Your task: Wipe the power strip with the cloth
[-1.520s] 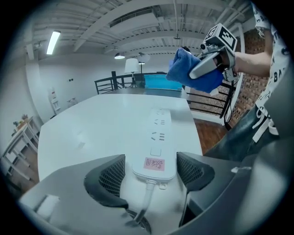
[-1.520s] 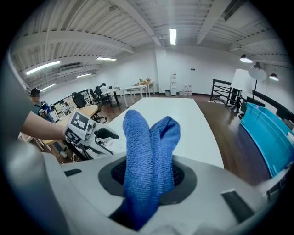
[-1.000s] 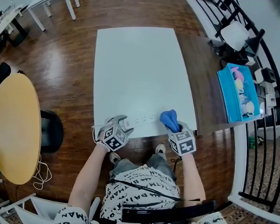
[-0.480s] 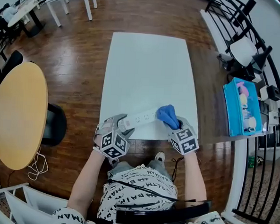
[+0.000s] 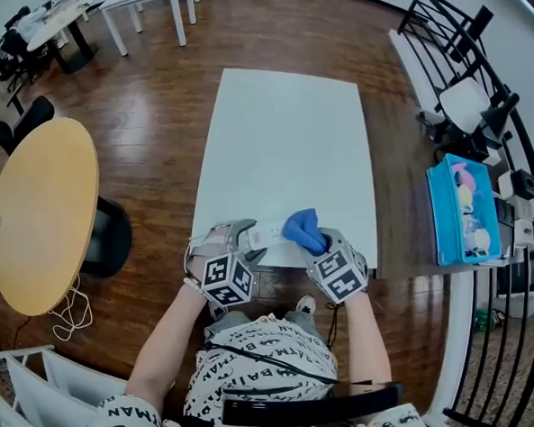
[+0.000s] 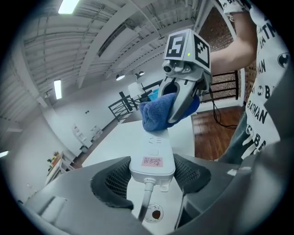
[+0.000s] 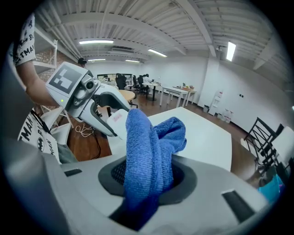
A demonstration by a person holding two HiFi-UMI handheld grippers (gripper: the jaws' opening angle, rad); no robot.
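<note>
**A:** Entry one, left gripper?

**B:** Left gripper (image 5: 244, 241), lower centre of the head view. Its jaws stood wide, with the pads pressed on both sides of the corded end of a white oblong plastic power strip (image 6: 152, 153). The strip was held over the near edge of a white rectangular table (image 5: 290, 137).

**A:** Entry two?

**B:** Right gripper (image 5: 320, 249), just right of the first. Its jaws were clamped on a bunched blue terry cloth (image 7: 147, 147), and the cloth's free end lay against the strip's far end.

**A:** Surroundings?

**B:** Round yellow table (image 5: 37, 212) at the left edge, blue tray (image 5: 461, 211) at the right edge, brown wooden floor (image 5: 156, 111).
</note>
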